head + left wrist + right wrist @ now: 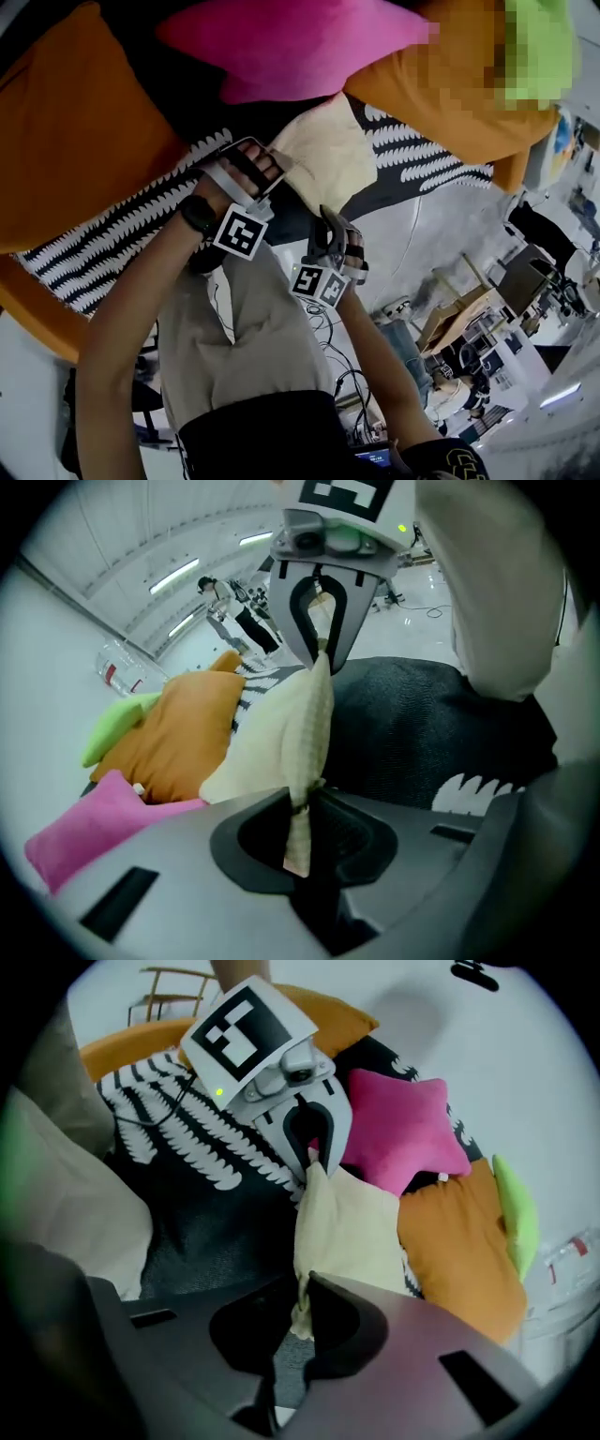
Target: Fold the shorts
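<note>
Head view: left gripper and right gripper each pinch an edge of the cream shorts, which spread from them over the dark patterned cover. Step in hand, seemingly: carrying one edge over. Next: lay both corners down together, aligned, before releasing.

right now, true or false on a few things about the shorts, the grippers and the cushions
1. Both the left gripper and the right gripper are shut on the cream shorts. True.
2. The shorts lie folded flat. False: they are held between the two grippers, over the dark blanket.
3. A pink cushion sits next to an orange cushion. True.
4. The left gripper holds the green cushion. False: it grips the shorts, and the green cushion lies beside the orange one.
5. The blanket is plain white. False: it is dark with a white pattern.
</note>
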Action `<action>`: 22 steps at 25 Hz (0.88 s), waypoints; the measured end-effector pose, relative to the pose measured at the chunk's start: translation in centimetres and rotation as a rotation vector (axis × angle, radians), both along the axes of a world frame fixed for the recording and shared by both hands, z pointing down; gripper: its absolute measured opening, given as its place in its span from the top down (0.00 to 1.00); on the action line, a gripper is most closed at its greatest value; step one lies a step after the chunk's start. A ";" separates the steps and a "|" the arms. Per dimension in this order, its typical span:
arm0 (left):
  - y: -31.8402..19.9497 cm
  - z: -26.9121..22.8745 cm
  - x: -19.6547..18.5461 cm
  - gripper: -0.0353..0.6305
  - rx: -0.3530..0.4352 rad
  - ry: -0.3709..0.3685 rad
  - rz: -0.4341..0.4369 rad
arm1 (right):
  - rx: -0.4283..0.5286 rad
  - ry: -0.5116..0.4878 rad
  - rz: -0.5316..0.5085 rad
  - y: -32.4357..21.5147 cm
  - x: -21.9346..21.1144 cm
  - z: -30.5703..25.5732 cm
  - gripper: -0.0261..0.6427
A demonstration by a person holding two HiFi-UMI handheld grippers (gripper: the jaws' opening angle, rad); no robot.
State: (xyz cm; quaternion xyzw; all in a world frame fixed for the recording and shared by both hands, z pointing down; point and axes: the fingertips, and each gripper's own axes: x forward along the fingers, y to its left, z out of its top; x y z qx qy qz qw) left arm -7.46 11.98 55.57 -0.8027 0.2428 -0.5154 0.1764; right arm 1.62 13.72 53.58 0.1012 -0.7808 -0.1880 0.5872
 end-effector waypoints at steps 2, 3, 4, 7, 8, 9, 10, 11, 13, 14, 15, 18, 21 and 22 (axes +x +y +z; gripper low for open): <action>1.5 0.2 0.1 0.86 -0.027 0.024 -0.024 | -0.099 -0.043 0.025 1.4 0.0 0.1 0.90; 1.9 0.1 0.1 0.86 -0.028 0.034 -0.031 | -0.129 -0.056 0.030 1.8 0.1 0.4 0.90; 2.3 0.2 0.2 0.86 -0.030 0.036 -0.029 | -0.150 -0.061 0.026 2.2 0.2 0.8 0.90; 4.6 1.0 -0.3 0.74 -0.072 -0.005 0.001 | -0.258 -0.043 0.002 4.6 0.5 2.2 0.83; 5.4 1.0 -0.6 0.62 -0.096 -0.023 0.008 | -0.316 -0.037 0.009 5.6 0.6 2.4 0.71; 6.1 0.6 -0.9 0.61 -0.112 -0.031 0.009 | -0.369 -0.034 0.026 6.4 0.9 2.2 0.58; 6.6 -0.1 -1.3 0.61 -0.118 -0.028 0.003 | -0.404 -0.040 0.051 6.9 1.1 1.7 0.49; 7.0 -0.9 -1.9 0.61 -0.119 -0.017 -0.012 | -0.415 -0.058 0.076 7.2 1.0 1.0 0.45; 7.4 -2.5 -3.8 0.60 -0.115 0.012 -0.075 | -0.389 -0.105 0.121 7.5 0.9 -0.7 0.44; 7.6 -3.5 -4.9 0.60 -0.115 0.028 -0.124 | -0.370 -0.125 0.142 7.6 1.2 -2.0 0.44; 7.9 -4.8 -6.0 0.60 -0.118 0.040 -0.175 | -0.354 -0.142 0.168 7.6 1.7 -3.5 0.44; 9.5 -10.1 -8.8 0.61 -0.135 0.045 -0.276 | -0.331 -0.209 0.280 7.4 3.2 -9.3 0.44; 11.1 -15.3 -9.9 0.61 -0.160 0.060 -0.313 | -0.286 -0.278 0.352 7.9 4.0 -14.5 0.45; 11.6 -16.9 -9.4 0.61 -0.168 0.077 -0.327 | -0.266 -0.284 0.349 8.2 4.5 -16.1 0.45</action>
